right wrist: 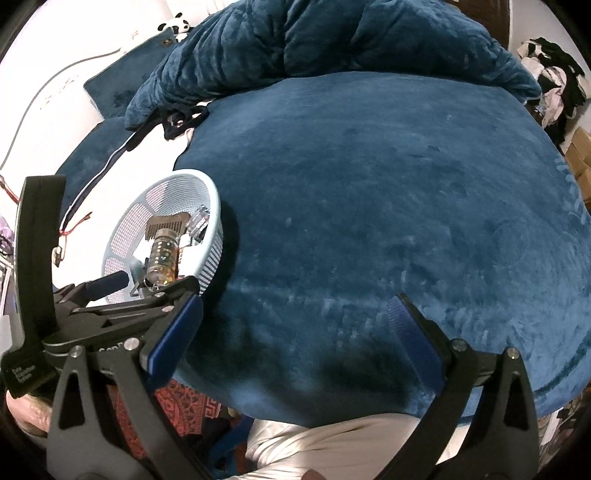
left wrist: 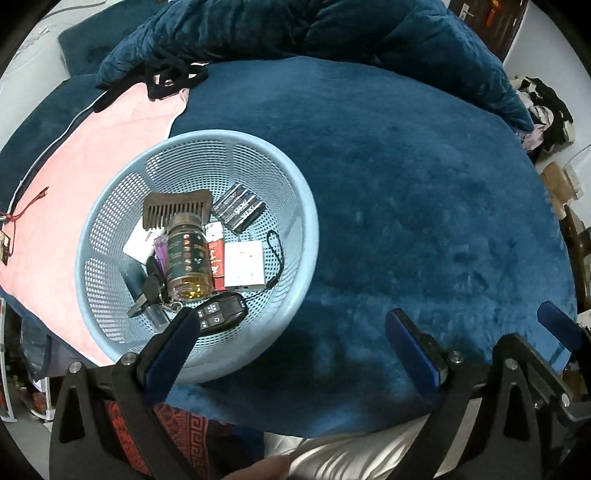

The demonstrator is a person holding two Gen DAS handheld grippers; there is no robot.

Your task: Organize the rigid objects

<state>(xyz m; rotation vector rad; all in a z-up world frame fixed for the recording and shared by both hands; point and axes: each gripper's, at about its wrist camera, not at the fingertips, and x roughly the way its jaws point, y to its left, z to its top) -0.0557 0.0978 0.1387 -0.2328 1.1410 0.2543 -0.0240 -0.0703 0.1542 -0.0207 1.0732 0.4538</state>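
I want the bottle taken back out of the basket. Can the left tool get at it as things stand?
Probably yes. The left tool is open at the basket rim, and the bottle lies on top of the pile, uncovered. The comb touches only its cap.

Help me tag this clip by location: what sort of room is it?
Most likely a bedroom. The light blue plastic mesh basket sits on a bed under a dark blue plush blanket, a crumpled blue velvet duvet lies behind, and a heap of clothes is beside it.
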